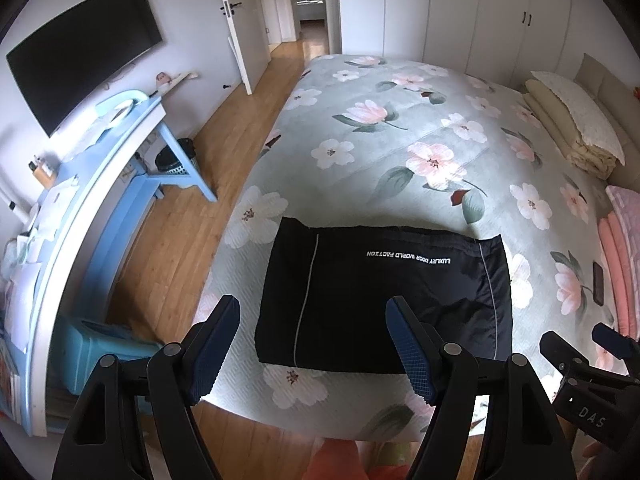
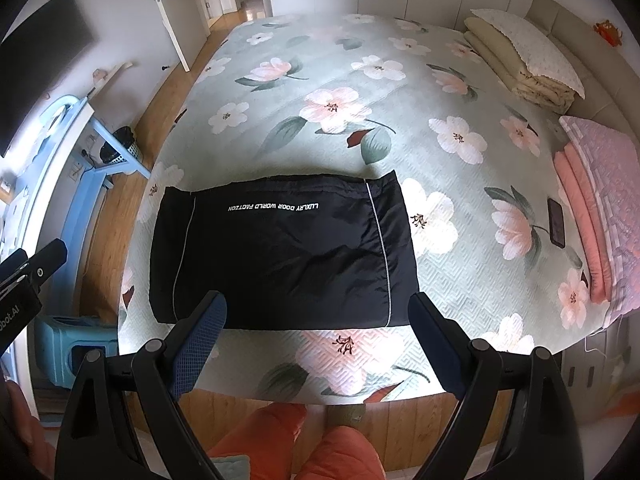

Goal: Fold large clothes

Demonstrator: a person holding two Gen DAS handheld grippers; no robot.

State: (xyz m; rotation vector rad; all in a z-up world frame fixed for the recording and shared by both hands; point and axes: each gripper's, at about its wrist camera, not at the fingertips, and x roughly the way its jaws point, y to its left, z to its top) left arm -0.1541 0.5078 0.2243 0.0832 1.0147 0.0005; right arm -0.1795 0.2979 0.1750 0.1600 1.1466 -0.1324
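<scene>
Both the left gripper [image 1: 312,344] and right gripper [image 2: 318,334] (wide open, empty) should pinch the black jacket's [image 2: 280,252] near corners squarely, low in frame

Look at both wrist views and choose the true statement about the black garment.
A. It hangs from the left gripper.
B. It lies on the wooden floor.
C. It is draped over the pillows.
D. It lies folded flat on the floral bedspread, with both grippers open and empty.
D: the black garment rests as a neat rectangle on the floral bedspread, and the left gripper and right gripper hold nothing.
</scene>
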